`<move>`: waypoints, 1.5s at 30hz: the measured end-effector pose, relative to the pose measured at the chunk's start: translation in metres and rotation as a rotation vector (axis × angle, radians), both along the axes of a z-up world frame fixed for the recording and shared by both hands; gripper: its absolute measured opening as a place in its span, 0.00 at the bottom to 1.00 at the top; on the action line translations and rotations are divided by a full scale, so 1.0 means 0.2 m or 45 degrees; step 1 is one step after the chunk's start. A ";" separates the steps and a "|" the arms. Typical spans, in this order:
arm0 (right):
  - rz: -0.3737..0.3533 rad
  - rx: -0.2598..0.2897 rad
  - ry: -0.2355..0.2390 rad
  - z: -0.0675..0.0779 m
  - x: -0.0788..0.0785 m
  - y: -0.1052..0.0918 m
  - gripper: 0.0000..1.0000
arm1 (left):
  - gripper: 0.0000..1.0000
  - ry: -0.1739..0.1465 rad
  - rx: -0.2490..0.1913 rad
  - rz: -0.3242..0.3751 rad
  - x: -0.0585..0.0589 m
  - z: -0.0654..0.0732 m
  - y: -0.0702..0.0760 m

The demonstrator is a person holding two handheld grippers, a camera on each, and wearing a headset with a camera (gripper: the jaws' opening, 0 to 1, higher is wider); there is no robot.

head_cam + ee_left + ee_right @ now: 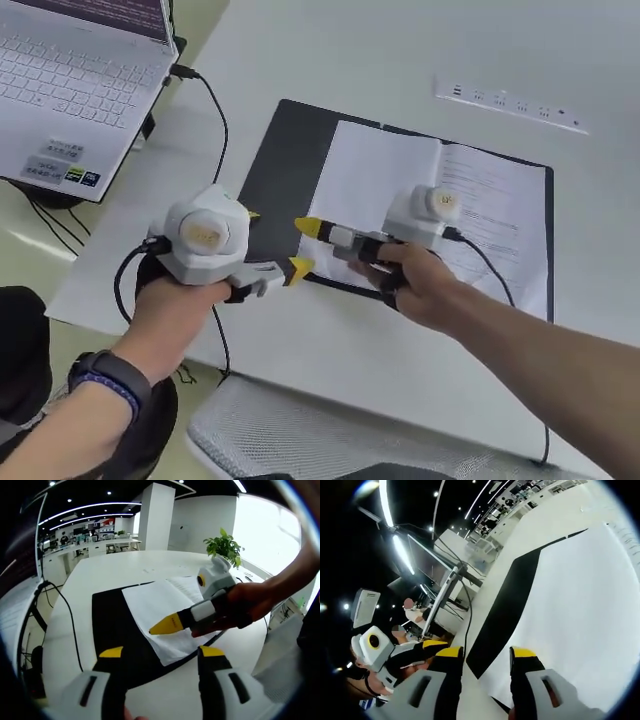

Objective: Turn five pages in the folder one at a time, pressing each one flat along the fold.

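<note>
Presently the folder (285, 165) is seen lying open on the desk (300, 50), just ahead of the left claw (162, 652) and right claw (487, 652) — both held apart, empty; pages turned cannot be counted.

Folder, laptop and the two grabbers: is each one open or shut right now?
Folder: open, lying flat on the white table.
Blank page: lying down on the folder, not lifted.
Laptop: lid open, with a cable plugged into its side.
Left gripper: open, holding nothing.
Right gripper: open, holding nothing.
</note>
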State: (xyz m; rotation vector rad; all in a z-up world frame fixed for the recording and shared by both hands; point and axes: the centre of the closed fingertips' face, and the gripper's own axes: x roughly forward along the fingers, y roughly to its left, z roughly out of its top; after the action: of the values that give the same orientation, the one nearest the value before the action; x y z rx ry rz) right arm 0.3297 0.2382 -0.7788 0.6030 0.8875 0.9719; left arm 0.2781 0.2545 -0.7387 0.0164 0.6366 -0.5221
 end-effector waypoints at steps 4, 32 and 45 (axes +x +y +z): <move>-0.042 0.035 -0.042 0.08 0.04 -0.04 0.35 | 0.52 -0.006 0.008 -0.020 0.04 0.00 0.00; -0.256 -0.006 -0.125 0.22 0.08 -0.52 0.24 | 0.09 0.081 0.128 -0.229 0.11 -0.32 -0.16; -0.269 -0.050 -0.102 0.14 0.09 -0.65 0.21 | 0.00 0.069 0.239 -0.226 0.11 -0.36 -0.13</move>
State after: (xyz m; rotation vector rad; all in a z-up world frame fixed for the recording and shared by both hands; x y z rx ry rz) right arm 0.3477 0.1074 -0.7505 0.6073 0.7540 0.7810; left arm 0.3009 0.2292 -0.8109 0.2381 0.7395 -0.6338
